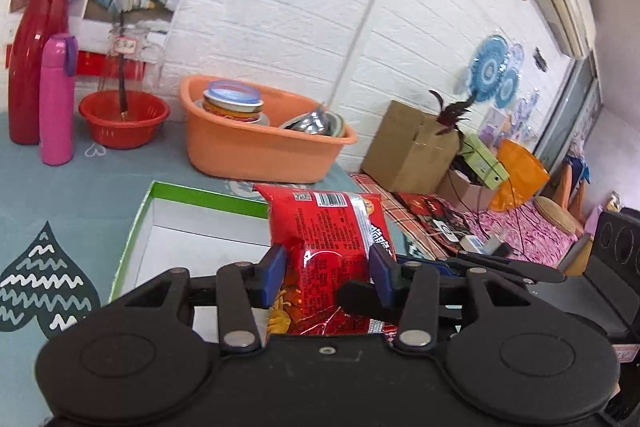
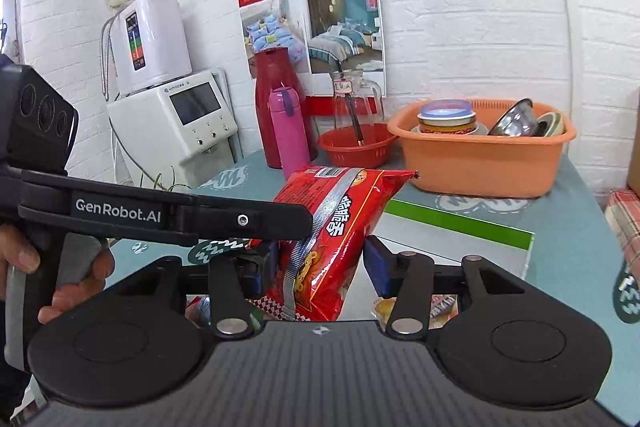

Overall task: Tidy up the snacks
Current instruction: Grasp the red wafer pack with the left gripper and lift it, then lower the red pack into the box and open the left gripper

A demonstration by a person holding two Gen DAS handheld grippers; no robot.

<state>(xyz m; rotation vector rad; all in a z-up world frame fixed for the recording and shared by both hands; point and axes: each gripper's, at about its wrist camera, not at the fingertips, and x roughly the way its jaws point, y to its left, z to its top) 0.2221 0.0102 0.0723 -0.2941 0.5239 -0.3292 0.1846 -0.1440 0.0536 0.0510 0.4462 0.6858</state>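
A red snack packet [image 1: 332, 223] hangs above an open box with a green rim [image 1: 200, 193]. My left gripper [image 1: 328, 259] is shut on the packet's lower half, its blue pads denting the foil. The right gripper [image 1: 424, 265] reaches in from the right beside it. In the right wrist view what looks like the same packet [image 2: 344, 211] stands tilted between the pads of my right gripper [image 2: 320, 263], and the right pad touches its edge. The left gripper [image 2: 304, 227], held by a hand [image 2: 24, 259], crosses in front from the left. The box [image 2: 460, 223] lies behind.
An orange basin [image 1: 256, 155] of bowls, a red basket [image 1: 124, 119], a glass jug [image 2: 356, 103], a red flask [image 1: 32, 67] and a pink bottle [image 1: 56, 99] line the wall. A white water machine [image 2: 176, 123] stands left. More packets [image 2: 404, 307] lie under the right gripper.
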